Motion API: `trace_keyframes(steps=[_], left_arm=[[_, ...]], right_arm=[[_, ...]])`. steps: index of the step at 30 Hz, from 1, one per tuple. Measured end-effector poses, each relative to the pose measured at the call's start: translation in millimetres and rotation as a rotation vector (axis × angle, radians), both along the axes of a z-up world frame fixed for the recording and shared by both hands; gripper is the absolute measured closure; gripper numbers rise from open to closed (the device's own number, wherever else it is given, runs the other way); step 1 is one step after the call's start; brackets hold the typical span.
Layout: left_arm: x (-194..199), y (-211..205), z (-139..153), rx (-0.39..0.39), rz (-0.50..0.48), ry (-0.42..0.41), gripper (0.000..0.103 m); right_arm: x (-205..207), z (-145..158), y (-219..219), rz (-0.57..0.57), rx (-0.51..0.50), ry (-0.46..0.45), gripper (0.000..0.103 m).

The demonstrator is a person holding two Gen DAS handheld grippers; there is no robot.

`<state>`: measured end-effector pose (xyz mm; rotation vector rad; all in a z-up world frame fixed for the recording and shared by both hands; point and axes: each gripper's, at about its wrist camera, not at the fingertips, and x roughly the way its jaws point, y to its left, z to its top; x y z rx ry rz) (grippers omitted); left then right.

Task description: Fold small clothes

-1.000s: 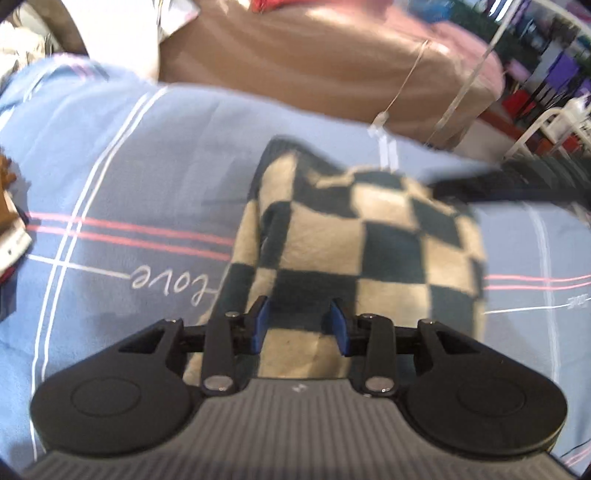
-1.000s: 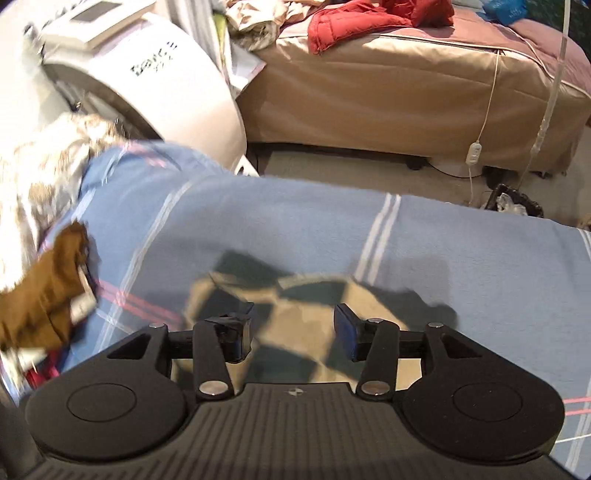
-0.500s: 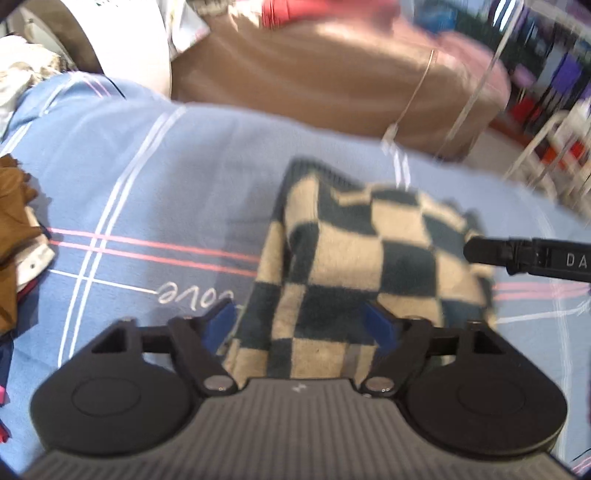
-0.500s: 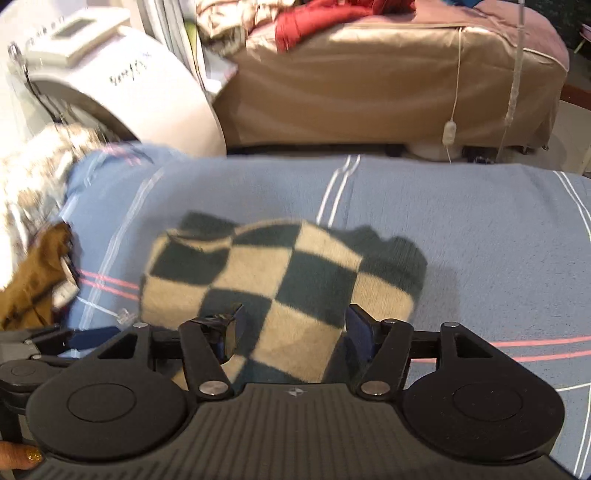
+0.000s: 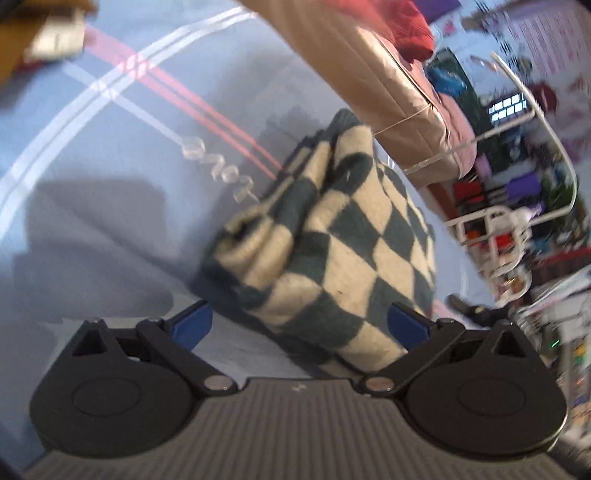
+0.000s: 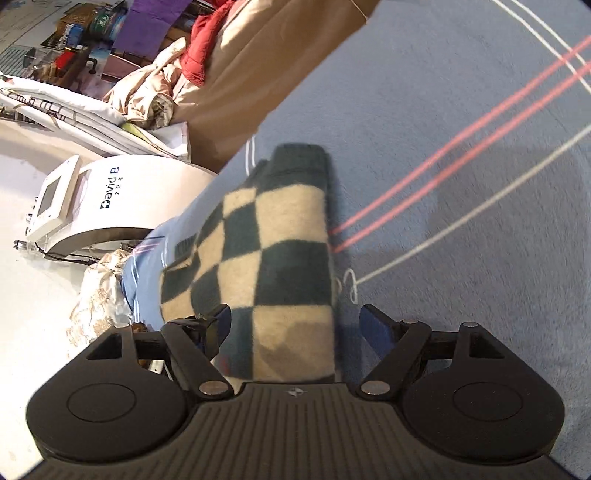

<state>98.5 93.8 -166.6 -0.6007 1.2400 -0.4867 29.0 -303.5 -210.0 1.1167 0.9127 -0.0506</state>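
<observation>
A folded garment in a dark green and cream checker pattern (image 5: 332,236) lies on a blue striped blanket (image 5: 110,166); it also shows in the right wrist view (image 6: 273,258). My left gripper (image 5: 301,326) is open, its blue pads on either side of the garment's near edge. My right gripper (image 6: 295,328) is open, with the garment's near end between its fingers. Both views are rolled sideways. Neither gripper holds the cloth.
A tan-covered bed (image 6: 258,74) with red clothing (image 6: 199,48) stands beyond the blanket. A white machine (image 6: 110,199) and crumpled cloth (image 6: 99,291) sit on the floor at the left. White racks (image 5: 495,243) with clutter stand at the right. Brown clothes (image 5: 44,26) lie at the blanket's far left.
Both grippers have opened wider and rolled sideways around the folded checkered garment. The garment now lies bunched lengthwise between each gripper's fingers.
</observation>
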Motion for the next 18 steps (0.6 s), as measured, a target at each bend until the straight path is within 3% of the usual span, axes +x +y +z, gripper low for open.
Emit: trace_keyframes(steps=[5, 10, 12, 16, 18], left_arm=[[0.7, -15.0, -12.9, 0.010, 0.017, 0.029, 0.000], [6.0, -25.5, -12.6, 0.032, 0.001, 0.006, 0.000], [10.8, -28.0, -21.7, -0.005, 0.024, 0.038, 0.000], [16.3, -35.2, -40.0, -0.098, 0.073, 0.084, 0.000], [17.9, -38.7, -43.6, -0.100, 0.085, 0.092, 0.000]], right_arm=[[-1.8, 1.1, 9.7, -0.031, 0.061, -0.018, 0.000], [-5.3, 27.3, 21.1, 0.037, -0.131, -0.042, 0.000], [-7.9, 22.2, 19.8, 0.055, -0.090, -0.053, 0.000], [-10.0, 1.5, 1.9, -0.031, 0.004, -0.037, 0.000], [-9.2, -2.7, -2.9, -0.053, 0.001, 0.005, 0.000]])
